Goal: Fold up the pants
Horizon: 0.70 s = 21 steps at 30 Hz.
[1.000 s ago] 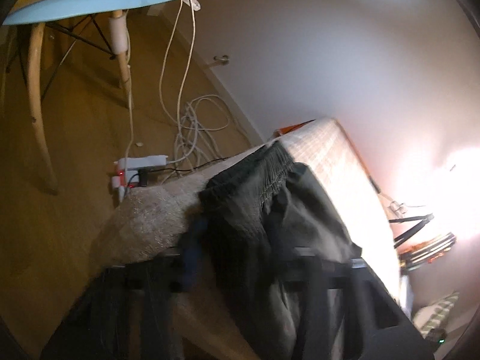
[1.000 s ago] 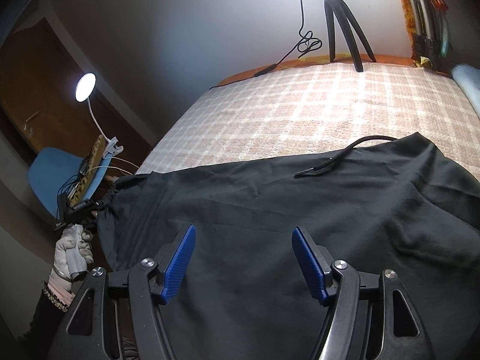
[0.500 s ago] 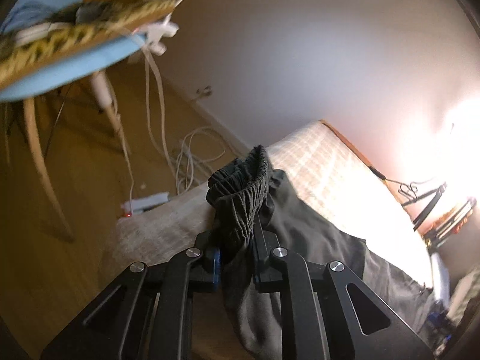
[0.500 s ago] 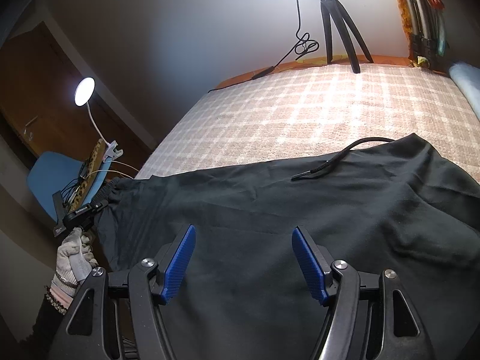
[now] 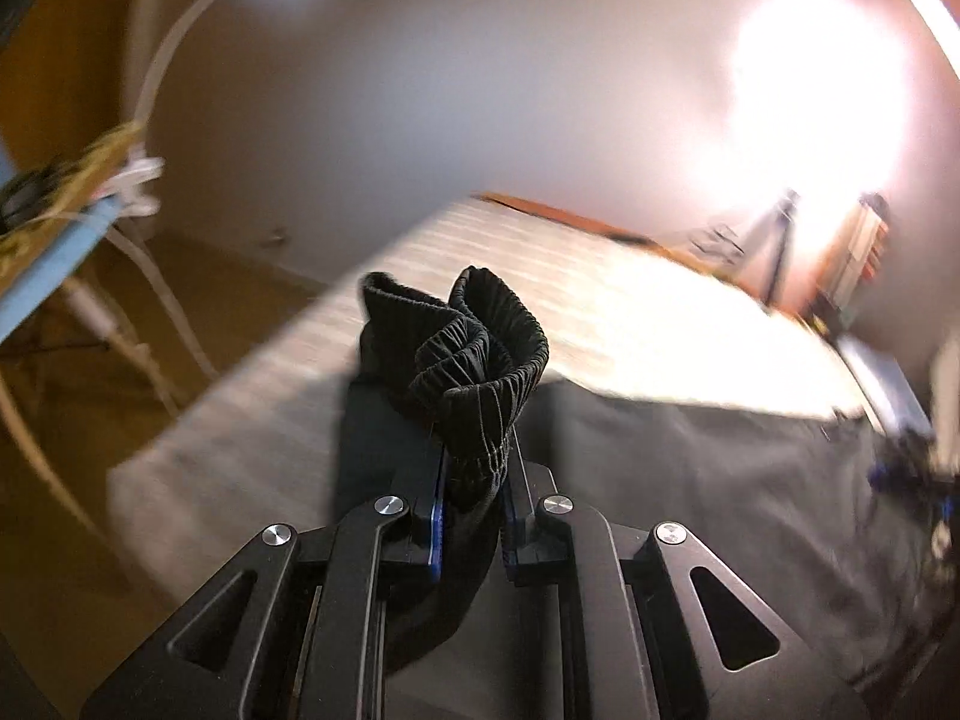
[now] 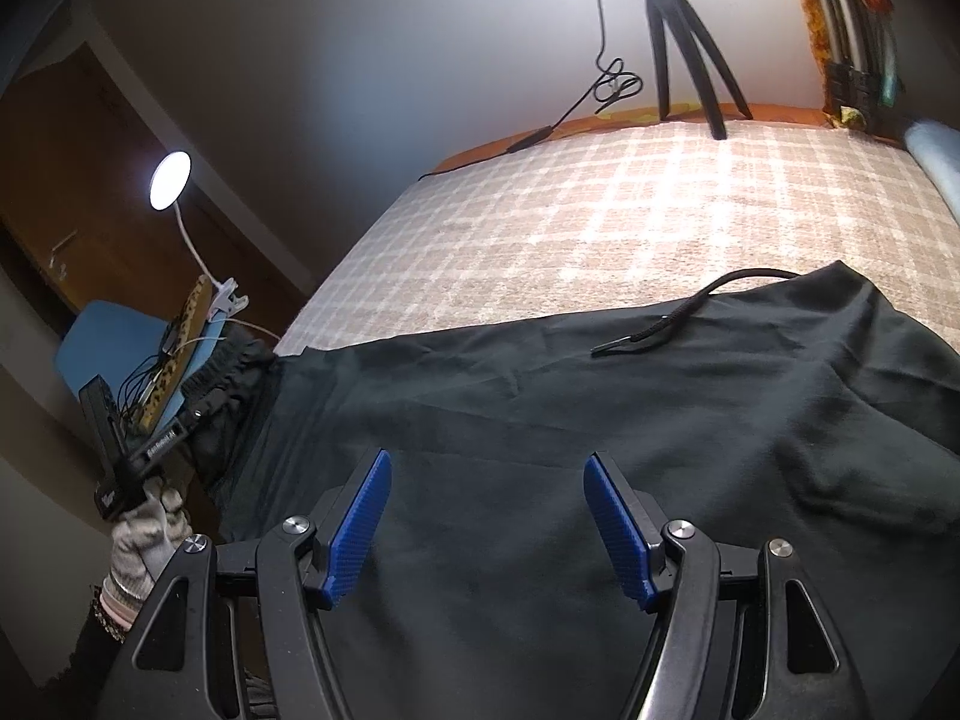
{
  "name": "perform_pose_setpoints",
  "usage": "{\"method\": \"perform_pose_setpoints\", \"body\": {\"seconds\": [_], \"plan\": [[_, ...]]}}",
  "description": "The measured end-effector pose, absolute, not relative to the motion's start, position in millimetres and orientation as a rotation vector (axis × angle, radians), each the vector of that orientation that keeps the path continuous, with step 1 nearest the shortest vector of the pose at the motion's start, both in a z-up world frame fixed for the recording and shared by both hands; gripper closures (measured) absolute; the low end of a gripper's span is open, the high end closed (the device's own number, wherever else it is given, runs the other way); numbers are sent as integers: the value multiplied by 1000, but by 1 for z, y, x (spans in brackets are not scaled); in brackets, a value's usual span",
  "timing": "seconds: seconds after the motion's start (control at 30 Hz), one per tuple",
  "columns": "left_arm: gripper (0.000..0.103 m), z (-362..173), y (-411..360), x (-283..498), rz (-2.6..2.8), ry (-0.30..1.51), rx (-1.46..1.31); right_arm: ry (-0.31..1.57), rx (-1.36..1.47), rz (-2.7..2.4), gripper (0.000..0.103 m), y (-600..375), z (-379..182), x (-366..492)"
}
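Black pants [image 6: 600, 420] lie spread across the near part of a bed with a beige checked cover [image 6: 630, 210]. A black drawstring [image 6: 678, 312] lies on the cloth. My left gripper [image 5: 474, 474] is shut on the bunched elastic cuff of the pants [image 5: 474, 348] and holds it lifted above the bed's left end. The left gripper also shows in the right wrist view [image 6: 204, 408], in a gloved hand. My right gripper [image 6: 486, 516] is open and empty just above the middle of the pants.
A black tripod [image 6: 684, 42] with a cable stands at the bed's far edge. A blue chair [image 6: 108, 348] with a clip lamp [image 6: 171, 180] and cables stands left of the bed. A blue roll [image 6: 936, 156] lies at the far right. Wood floor [image 5: 90, 420] lies left.
My left gripper has closed on the pants cuff, lifted it, and swung right toward the bed. The right gripper has stayed open above the pants.
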<state>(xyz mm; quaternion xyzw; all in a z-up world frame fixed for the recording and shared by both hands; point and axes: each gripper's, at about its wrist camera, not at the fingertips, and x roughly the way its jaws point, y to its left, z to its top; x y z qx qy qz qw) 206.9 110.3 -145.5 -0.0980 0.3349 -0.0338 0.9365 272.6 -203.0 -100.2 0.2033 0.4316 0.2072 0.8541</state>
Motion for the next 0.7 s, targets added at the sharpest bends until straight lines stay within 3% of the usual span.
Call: {"method": "perform_pose_setpoints", "body": {"seconds": [0.3,0.7], "plan": [[91,-154,15,193,-240,696,60,976,636,610,31,-178,-105,288],[90,-155,-38,169,-308,639,253,1136,839,767,30,-98,-124,340]]}}
